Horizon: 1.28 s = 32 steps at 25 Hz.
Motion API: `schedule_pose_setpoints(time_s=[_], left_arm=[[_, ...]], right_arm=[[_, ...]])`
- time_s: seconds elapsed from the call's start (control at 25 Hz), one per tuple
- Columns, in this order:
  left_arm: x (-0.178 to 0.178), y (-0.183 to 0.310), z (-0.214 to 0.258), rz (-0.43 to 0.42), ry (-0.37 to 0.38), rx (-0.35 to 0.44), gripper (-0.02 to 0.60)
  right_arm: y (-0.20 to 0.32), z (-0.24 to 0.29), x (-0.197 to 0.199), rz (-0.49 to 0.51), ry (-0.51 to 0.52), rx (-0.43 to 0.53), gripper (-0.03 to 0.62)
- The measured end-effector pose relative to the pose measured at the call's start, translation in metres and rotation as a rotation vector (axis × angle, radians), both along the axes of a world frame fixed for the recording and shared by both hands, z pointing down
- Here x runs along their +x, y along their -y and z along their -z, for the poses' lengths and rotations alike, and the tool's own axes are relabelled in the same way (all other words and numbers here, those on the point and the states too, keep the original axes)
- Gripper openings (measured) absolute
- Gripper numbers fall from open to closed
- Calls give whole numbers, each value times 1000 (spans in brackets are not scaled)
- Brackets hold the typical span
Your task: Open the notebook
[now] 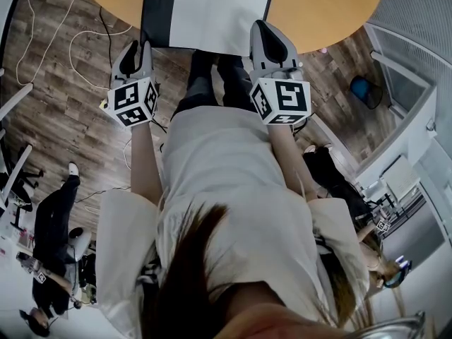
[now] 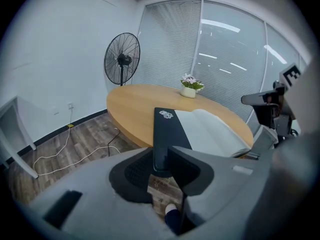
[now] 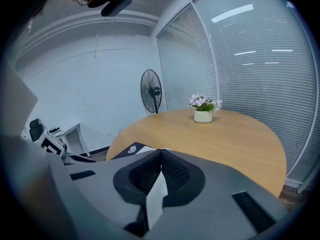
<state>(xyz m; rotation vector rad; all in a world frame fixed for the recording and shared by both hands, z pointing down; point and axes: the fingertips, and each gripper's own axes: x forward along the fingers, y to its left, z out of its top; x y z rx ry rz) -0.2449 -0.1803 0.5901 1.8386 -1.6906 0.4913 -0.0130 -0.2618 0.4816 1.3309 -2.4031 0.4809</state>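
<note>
The notebook (image 1: 205,9) lies open and flat at the near edge of the round wooden table (image 1: 332,6), black cover at left, white pages at right. My left gripper (image 1: 139,46) hovers at its near left corner. In the left gripper view the jaws (image 2: 161,166) stand apart, and the near end of the black cover (image 2: 167,134) shows in the gap; no pad visibly presses on it. My right gripper (image 1: 261,25) is over the near right corner. Its tips (image 3: 161,153) meet, with white page showing in the slit below. The cover logo (image 3: 132,149) peeks out left.
A small flower pot (image 2: 190,86) stands at the table's far side, also seen from the right gripper (image 3: 203,109). A standing fan (image 2: 121,59) is behind the table. Cables (image 1: 70,41) trail on the wood floor. Other people (image 1: 53,224) are behind me.
</note>
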Motion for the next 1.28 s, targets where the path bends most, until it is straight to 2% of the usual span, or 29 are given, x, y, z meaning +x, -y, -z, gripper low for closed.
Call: schedule_pose_setpoints(time_s=[0.2, 0.48, 0.76, 1.28], left_arm=[[2, 2, 10, -1, 17, 21, 90], [-2, 12, 32, -2, 66, 79, 20], [3, 33, 74, 1, 92, 172, 17], [32, 69, 146, -72, 81, 332, 17]], right_arm=[[2, 4, 2, -1, 8, 8, 3], [8, 11, 2, 6, 19, 21, 3], [13, 29, 3, 23, 32, 47, 2], [29, 67, 13, 30, 19, 114, 2]])
